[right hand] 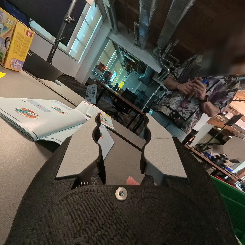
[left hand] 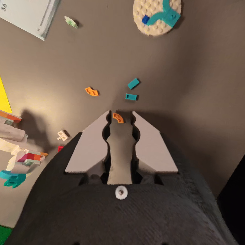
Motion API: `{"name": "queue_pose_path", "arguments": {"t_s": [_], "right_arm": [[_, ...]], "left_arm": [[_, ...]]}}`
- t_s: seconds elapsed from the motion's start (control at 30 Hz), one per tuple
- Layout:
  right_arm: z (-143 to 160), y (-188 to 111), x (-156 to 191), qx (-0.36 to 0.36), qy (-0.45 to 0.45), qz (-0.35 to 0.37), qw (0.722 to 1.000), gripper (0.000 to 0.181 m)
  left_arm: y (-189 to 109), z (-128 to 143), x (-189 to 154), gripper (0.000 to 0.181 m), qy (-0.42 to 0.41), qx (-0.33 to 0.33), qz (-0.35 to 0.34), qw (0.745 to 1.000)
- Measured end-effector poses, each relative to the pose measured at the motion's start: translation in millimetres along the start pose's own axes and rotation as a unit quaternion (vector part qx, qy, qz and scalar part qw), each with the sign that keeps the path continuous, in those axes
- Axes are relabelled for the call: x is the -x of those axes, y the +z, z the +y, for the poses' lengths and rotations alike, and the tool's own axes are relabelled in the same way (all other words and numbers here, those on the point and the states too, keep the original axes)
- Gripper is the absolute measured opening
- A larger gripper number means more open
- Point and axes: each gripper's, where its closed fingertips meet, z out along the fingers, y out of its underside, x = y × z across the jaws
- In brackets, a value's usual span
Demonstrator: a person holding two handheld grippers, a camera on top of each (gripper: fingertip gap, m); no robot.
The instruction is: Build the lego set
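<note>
In the left wrist view, my left gripper (left hand: 120, 112) is open above the grey table, its jaws on either side of a small orange curved piece (left hand: 118, 117) that lies on the table. A second orange curved piece (left hand: 91, 91) lies farther left. Two teal tiles (left hand: 133, 83) (left hand: 131, 96) lie just ahead. A round tan plate (left hand: 148, 26) with teal curved parts and a blue piece sits at the top right. In the right wrist view, my right gripper (right hand: 122, 115) is open and empty, tilted up over the table.
A partly built model (left hand: 19, 159) of white, red, orange and teal parts sits at the left. A small white piece (left hand: 63, 135), a red piece (left hand: 60, 148) and a pale green piece (left hand: 70, 21) lie loose. An open instruction booklet (right hand: 42, 116), a yellow box (right hand: 17, 46) and a standing person (right hand: 192, 95) show.
</note>
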Motion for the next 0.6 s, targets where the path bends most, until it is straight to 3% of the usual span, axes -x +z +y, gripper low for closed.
{"name": "queue_pose_path", "arguments": {"t_s": [0.03,0.13,0.27,0.43,0.5,0.6], "right_arm": [[0.3,-0.3,-1.0,0.000,0.002,0.002,1.000,0.064],[0.8,-1.1,-2.0,0.001,0.002,0.003,1.000,0.064],[1.9,-1.6,-0.1,0.005,-0.009,0.000,1.000,0.064],[4.7,-3.1,2.9,0.012,-0.016,-0.006,1.000,0.064],[6.7,-2.8,1.8,0.016,-0.010,-0.004,1.000,0.064],[10.3,-2.4,-0.5,0.023,-0.004,0.001,1.000,0.064]], "left_arm": [[-2.3,-4.5,-0.1,0.033,-0.014,-0.014,0.005,1.000],[-7.4,-12.5,4.7,0.040,-0.069,-0.045,0.013,0.997],[-25.2,-18.9,10.9,0.043,-0.127,-0.082,-0.028,0.988],[-111.7,-36.3,-44.8,0.045,-0.113,-0.223,0.050,0.967],[-148.0,-21.7,-56.4,0.044,-0.114,-0.254,0.050,0.959],[-195.6,15.7,-47.0,0.043,-0.136,-0.281,-0.014,0.950]]}}
